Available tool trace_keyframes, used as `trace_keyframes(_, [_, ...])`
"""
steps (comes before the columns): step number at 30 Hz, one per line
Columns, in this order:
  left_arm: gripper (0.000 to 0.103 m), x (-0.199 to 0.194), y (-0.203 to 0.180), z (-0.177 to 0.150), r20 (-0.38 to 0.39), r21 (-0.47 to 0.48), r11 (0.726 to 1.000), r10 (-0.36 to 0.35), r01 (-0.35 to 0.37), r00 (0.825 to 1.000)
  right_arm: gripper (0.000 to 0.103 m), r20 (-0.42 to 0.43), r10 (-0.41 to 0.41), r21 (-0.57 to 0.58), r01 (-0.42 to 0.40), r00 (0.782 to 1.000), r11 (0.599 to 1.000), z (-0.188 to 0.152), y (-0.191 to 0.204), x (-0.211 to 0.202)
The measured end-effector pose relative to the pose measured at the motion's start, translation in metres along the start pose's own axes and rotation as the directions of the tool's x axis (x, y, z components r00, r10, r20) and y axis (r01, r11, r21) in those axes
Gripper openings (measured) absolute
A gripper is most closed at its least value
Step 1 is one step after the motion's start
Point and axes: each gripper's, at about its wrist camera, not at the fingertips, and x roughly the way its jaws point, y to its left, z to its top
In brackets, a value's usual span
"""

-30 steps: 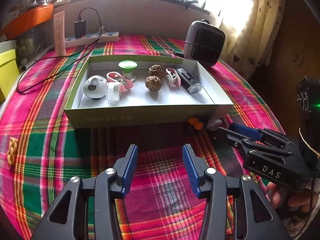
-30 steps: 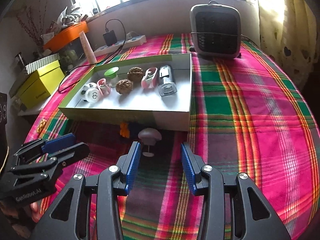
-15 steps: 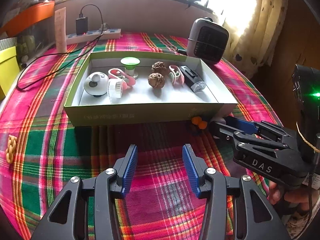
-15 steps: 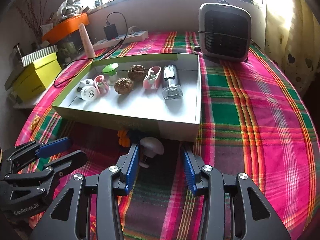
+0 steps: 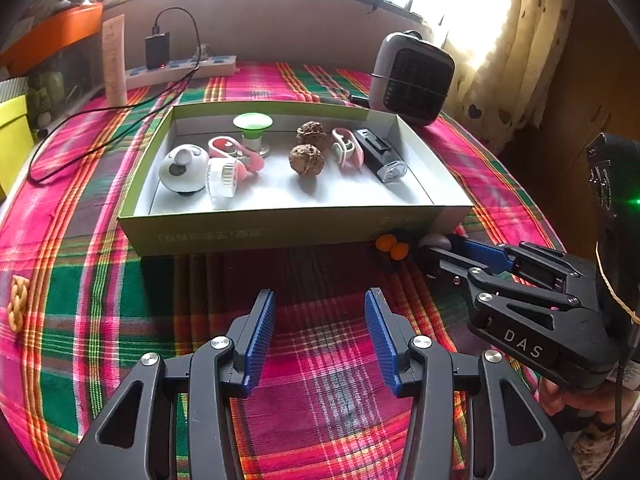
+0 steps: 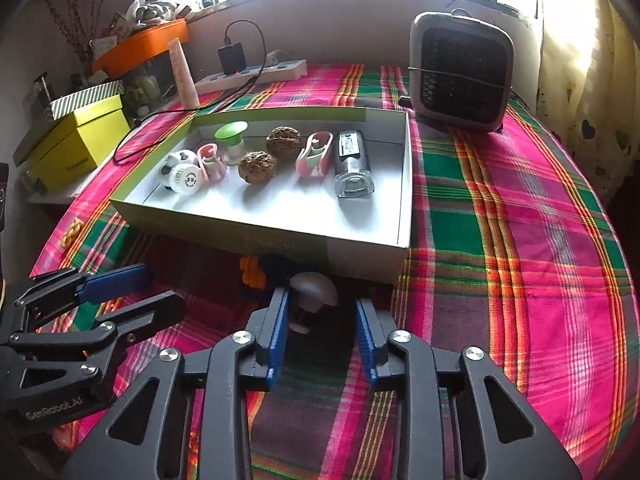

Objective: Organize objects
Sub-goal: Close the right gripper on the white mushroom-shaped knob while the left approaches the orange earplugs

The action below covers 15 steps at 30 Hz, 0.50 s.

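Right gripper [image 6: 320, 296]: black plastic arms, ribbed blue pads, pitched down toward the table at 6 o'clock in its own view. The jaws are closing. A white mushroom-shaped knob [image 6: 314, 286] with a smooth domed cap and a thin stem sits between them. The cap is against the left pad and a gap shows at the right pad.

The knob stands on the woven plaid tablecloth [image 6: 500, 220] (pink, green and orange), just outside the front wall of the shallow cardboard box [image 6: 360, 252], which is at 12 o'clock from the claw. A small orange-and-blue toy [image 6: 252, 272] lies at 10 o'clock from the knob, against the same wall.

In the box: two wrinkled walnuts [image 6: 256, 166] and small plastic items.

Left gripper [image 5: 320, 296]: same build, tilted down, jaws spread with only cloth between them. It is well apart from the box, and the right claw is at 3 o'clock from it.
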Motion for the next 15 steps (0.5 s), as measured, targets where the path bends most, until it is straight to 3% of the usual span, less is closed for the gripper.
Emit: trace_keyframes(15, [0.045,0.007,-0.016,0.007,-0.012,0.024,0.999,-0.029,0.030,1.000,0.025,0.005,0.010,0.049,-0.010,1.000,0.999,-0.008,-0.017,-0.008])
